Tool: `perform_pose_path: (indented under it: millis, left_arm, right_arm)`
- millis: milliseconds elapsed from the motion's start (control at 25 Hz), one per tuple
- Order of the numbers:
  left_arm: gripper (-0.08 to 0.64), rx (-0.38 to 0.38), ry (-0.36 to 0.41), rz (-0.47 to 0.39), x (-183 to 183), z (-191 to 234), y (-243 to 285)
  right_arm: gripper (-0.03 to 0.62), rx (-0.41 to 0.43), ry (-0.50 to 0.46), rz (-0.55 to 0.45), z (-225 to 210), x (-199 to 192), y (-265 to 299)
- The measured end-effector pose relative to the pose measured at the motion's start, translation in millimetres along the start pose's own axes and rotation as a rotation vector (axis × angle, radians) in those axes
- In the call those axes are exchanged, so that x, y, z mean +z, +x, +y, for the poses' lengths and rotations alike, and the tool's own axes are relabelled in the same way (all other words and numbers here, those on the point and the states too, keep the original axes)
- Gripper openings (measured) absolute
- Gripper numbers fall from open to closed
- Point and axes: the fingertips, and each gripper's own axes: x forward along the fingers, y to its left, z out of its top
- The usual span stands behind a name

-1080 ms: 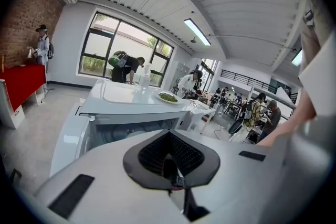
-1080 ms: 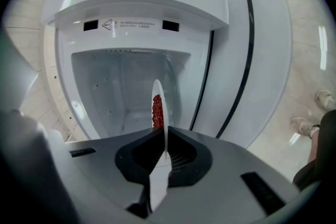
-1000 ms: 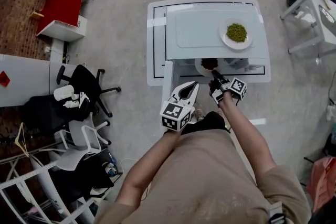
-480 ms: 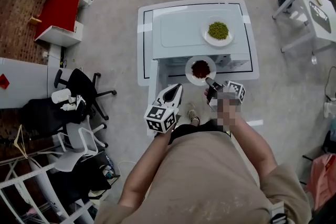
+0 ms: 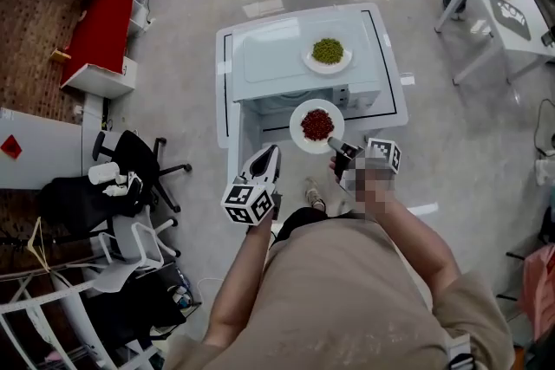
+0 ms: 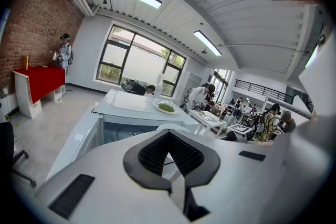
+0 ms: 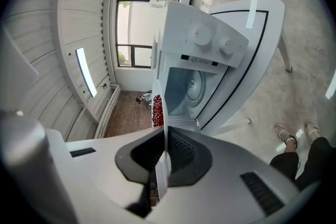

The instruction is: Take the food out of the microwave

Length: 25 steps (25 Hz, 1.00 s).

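Head view shows a round, smooth white plate (image 5: 301, 112) carrying a low mound of small dark red food (image 5: 317, 125) at its middle. It is face up, held out just in front of the open microwave (image 5: 273, 56) and outside its cavity. Being round, the plate has no long axis. In the right gripper view it appears edge-on (image 7: 159, 113), a thin white line running away from the jaws with the red food on its left face.

The right gripper (image 5: 335, 148) is at the plate's near right rim, and its ribbed black pads (image 7: 181, 152) are clamped on that rim. The left gripper (image 5: 270, 152) hangs to the near left of the plate, apart from it. Its jaws are pressed together with nothing between them (image 6: 169, 136).

The microwave is a glossy white box with two round knobs (image 7: 200, 34), and its door (image 5: 245, 134) swings out on the left. On its flat top rests a second white plate with green food (image 5: 327, 51). The microwave stands on a white table (image 5: 223, 74) edged with a thin black line, on a shiny grey floor (image 5: 451, 160).
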Motion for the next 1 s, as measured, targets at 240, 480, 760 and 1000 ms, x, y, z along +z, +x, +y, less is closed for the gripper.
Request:
perform_pose_path:
  millis: [240, 480, 760, 1000]
  left_arm:
    - [0.005, 0.021, -0.019, -0.063, 9.2, -24.8, -30.7]
    - [0.005, 0.012, -0.025, -0.129, 23.2, -50.3, -54.0]
    - [0.006, 0.021, -0.014, -0.171, 21.4, -69.5, -73.7]
    - [0.006, 0.014, -0.035, -0.223, 14.4, -80.2, -88.5]
  right_arm:
    - [0.015, 0.059, -0.021, -0.006, 41.6, -4.5, -56.1]
    - [0.015, 0.087, -0.066, -0.030, 68.5, -2.8, -111.3]
    - [0.015, 0.122, -0.084, -0.090, 74.4, 0.5, -175.6]
    - [0.015, 0.142, -0.100, -0.143, 72.0, -4.1, -232.4]
